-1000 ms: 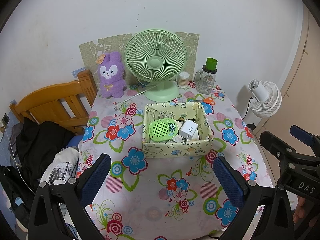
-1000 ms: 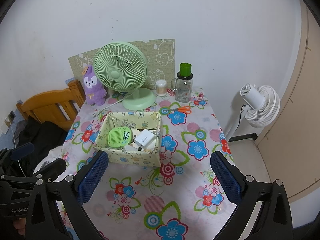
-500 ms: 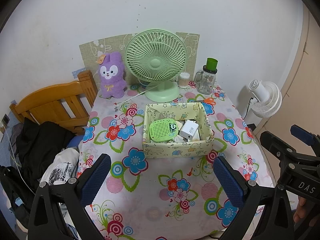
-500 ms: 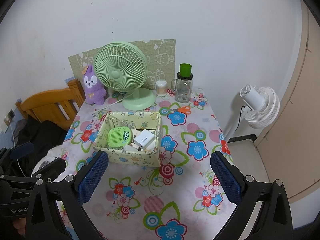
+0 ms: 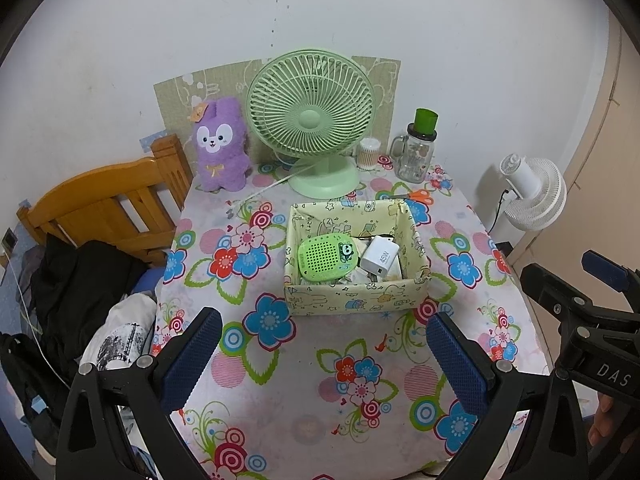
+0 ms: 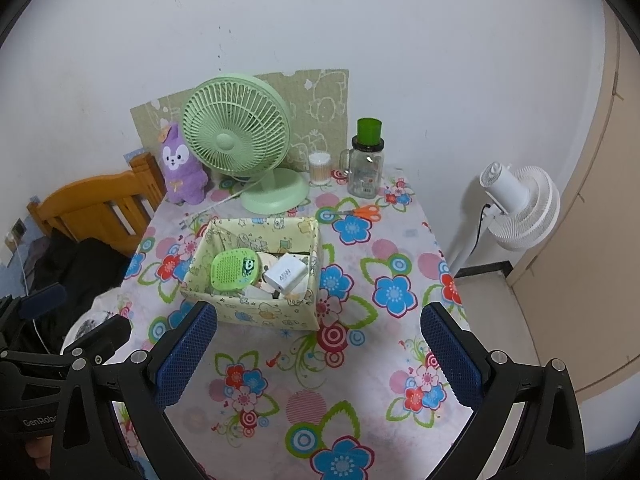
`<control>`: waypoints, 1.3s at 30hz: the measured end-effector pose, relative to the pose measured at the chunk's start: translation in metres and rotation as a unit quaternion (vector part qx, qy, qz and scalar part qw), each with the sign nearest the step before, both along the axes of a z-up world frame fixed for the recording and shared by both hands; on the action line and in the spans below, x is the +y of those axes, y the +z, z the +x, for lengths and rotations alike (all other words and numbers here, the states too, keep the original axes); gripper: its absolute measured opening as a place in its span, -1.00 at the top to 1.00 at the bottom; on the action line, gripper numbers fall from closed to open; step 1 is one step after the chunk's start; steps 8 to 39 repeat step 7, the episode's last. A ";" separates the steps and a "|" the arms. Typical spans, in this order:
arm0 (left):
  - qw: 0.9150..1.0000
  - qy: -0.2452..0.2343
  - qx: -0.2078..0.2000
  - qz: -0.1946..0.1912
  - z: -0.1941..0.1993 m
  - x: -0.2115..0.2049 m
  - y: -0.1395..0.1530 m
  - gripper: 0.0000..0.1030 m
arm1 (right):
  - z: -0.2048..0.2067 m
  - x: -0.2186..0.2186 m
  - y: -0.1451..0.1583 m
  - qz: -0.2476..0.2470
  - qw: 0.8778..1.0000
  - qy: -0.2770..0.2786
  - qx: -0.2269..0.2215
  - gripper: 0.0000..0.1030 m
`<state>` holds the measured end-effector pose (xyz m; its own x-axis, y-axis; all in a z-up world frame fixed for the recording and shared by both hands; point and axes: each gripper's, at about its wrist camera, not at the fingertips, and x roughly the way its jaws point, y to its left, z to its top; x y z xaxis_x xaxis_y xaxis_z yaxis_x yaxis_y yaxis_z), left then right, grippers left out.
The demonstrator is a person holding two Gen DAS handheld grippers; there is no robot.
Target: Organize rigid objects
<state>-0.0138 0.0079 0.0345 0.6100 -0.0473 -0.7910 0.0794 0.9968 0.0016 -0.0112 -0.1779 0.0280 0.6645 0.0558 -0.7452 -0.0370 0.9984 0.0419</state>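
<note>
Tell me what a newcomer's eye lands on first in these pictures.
First the loud flowered tablecloth, then the green fan at the back of the table with the purple plush rabbit to its left. In the middle sits a patterned box holding a green round gadget and a white charger. Both open grippers, left and right, frame the near edge.

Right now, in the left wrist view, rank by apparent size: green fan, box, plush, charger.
1. Green fan
2. Box, though it sits nearer the camera
3. Plush
4. Charger
</note>
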 end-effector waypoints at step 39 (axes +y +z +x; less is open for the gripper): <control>1.000 0.006 0.012 0.002 0.011 0.002 -0.002 -1.00 | 0.014 0.001 -0.001 -0.002 1.000 0.008 0.015 -1.00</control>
